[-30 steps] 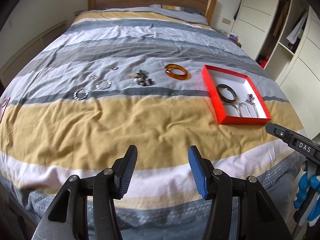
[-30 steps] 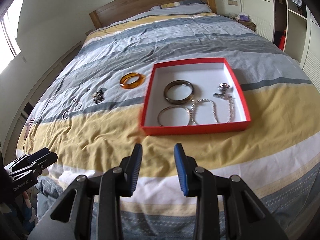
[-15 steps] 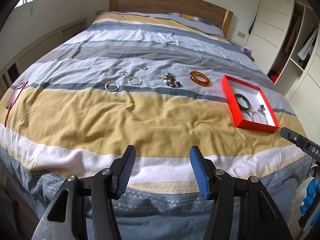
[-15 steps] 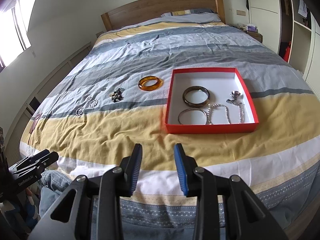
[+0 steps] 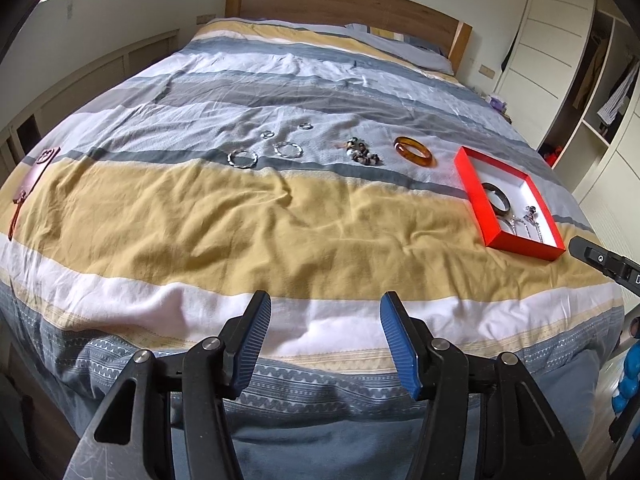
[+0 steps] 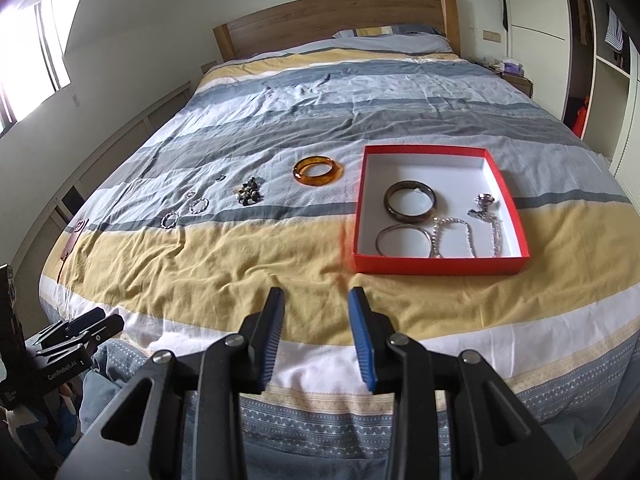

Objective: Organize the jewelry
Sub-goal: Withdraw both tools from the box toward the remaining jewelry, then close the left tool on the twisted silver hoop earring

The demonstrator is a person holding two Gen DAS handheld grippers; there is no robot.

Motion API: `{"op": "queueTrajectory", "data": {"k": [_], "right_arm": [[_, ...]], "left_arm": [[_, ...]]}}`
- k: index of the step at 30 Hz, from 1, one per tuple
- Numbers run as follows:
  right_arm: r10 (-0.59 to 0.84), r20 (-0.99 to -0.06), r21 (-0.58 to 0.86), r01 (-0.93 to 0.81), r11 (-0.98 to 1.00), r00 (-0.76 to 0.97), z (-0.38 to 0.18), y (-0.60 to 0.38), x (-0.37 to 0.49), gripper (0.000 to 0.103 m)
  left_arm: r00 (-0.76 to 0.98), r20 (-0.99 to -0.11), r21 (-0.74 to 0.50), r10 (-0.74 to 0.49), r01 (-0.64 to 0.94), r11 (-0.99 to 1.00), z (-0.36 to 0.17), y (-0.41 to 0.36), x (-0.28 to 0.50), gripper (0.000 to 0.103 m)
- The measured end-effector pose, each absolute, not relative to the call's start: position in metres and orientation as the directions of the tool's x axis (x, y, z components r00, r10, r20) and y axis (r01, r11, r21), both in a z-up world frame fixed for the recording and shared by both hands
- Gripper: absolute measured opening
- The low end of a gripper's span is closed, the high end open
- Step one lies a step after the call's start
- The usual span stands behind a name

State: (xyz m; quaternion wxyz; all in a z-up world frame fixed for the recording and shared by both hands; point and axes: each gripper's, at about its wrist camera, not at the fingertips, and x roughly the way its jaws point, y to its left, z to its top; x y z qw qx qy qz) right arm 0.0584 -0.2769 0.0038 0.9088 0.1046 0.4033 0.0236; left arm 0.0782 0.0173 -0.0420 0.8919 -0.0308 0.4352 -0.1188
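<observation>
A red box [image 6: 436, 268] with a white inside lies on the striped bed; it also shows in the left wrist view [image 5: 476, 196]. In it are a dark bangle [image 6: 410, 201], a thin silver bangle [image 6: 403, 241], a silver chain [image 6: 456, 236] and a ring [image 6: 485, 201]. On the bedspread to its left lie an amber bangle [image 6: 318, 170], a dark bead bracelet [image 6: 249, 195] and several small silver rings [image 6: 199, 205]. My left gripper [image 5: 325, 340] is open and empty at the foot of the bed. My right gripper [image 6: 316, 332] is open and empty, short of the box.
A brown leather strap [image 5: 34, 178] lies at the bed's left edge. A wooden headboard [image 6: 340, 16] stands at the far end. White wardrobes [image 5: 560, 52] stand on the right, and a bedside table [image 6: 514, 76] sits by the headboard.
Both grippers have drawn back from the bed towards its foot, so the jewelry and box look smaller and farther. Both stayed open. Nothing on the bed moved.
</observation>
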Motion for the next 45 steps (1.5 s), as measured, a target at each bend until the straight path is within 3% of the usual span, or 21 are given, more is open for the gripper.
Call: {"op": "queueTrajectory", "data": {"k": [30, 37, 45], "right_arm": [[0.188, -0.826, 0.156, -0.104, 0.982, 0.531, -0.061, -0.202, 0.149, 0.032], [0.238, -0.829, 0.178, -0.165, 0.970, 0.506, -0.072, -0.180, 0.181, 0.032], [0.282, -0.822, 0.212, -0.194, 0.958, 0.495, -0.080, -0.170, 0.216, 0.032]], "left_arm": [[0.540, -0.824, -0.179, -0.174, 0.044, 0.983, -0.094, 0.087, 0.154, 0.055], [0.545, -0.826, -0.149, -0.142, 0.033, 0.988, -0.092, 0.102, 0.199, 0.046], [0.550, -0.825, -0.135, -0.132, 0.035, 0.990, -0.090, 0.105, 0.254, 0.045]]}}
